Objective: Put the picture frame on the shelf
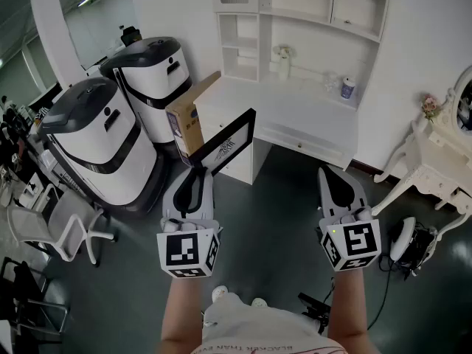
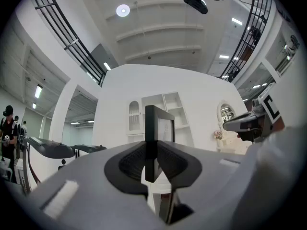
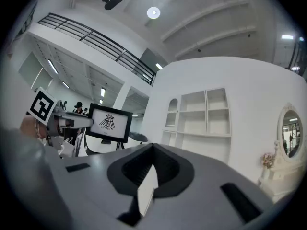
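In the head view my left gripper (image 1: 195, 177) is shut on the lower edge of a black picture frame (image 1: 226, 143), which holds a white print with a dark bird-like drawing. The frame hangs in the air in front of the white desk (image 1: 295, 113), below the white shelf unit (image 1: 302, 17). The left gripper view shows the frame (image 2: 157, 124) edge-on between the jaws of that gripper (image 2: 151, 150). My right gripper (image 1: 331, 175) is to the right, shut and empty. From the right gripper (image 3: 152, 151), the frame (image 3: 109, 124) appears at the left, face-on.
Two large white and grey machines (image 1: 99, 135) (image 1: 156, 76) stand at the left, with a cardboard box (image 1: 189, 116) leaning beside them. White chairs (image 1: 63, 223) are at the lower left. A white dressing table (image 1: 434, 157) is at the right, with cables (image 1: 409, 245) on the floor. A cup (image 1: 347, 88) sits on the desk.
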`<state>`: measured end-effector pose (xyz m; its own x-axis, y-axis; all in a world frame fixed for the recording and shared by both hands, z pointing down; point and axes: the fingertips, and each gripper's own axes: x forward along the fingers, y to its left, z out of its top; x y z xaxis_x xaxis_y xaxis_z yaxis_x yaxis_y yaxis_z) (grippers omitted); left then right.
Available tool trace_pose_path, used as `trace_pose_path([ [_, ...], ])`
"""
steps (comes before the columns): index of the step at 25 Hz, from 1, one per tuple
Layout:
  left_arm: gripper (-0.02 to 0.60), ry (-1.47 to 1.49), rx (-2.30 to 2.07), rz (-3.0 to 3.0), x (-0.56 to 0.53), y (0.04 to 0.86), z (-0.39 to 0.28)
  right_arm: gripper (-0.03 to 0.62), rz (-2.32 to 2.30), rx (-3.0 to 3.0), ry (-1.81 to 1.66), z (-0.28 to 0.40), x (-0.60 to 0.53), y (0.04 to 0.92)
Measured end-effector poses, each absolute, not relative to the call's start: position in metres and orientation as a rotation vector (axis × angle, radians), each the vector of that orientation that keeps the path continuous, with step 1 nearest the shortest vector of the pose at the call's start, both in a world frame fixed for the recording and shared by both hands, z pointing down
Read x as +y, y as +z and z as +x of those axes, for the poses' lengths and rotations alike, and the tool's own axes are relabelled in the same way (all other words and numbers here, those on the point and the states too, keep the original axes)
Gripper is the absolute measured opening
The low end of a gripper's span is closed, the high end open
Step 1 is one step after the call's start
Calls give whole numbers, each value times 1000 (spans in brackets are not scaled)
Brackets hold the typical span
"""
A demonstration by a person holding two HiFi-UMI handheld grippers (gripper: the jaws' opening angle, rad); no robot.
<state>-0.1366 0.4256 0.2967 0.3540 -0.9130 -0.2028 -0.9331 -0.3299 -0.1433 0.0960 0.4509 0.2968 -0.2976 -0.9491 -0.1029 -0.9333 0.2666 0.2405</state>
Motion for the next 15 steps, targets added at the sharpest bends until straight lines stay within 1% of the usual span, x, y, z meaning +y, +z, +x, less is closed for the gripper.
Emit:
trace_pose_path([
  [8, 78, 123, 1652, -2384, 428, 293, -116, 6, 1801, -2448, -417, 108, 456, 293],
  [15, 78, 133, 1681, -2377, 400, 290, -115, 5, 1791, -2447, -420, 120, 438, 295],
])
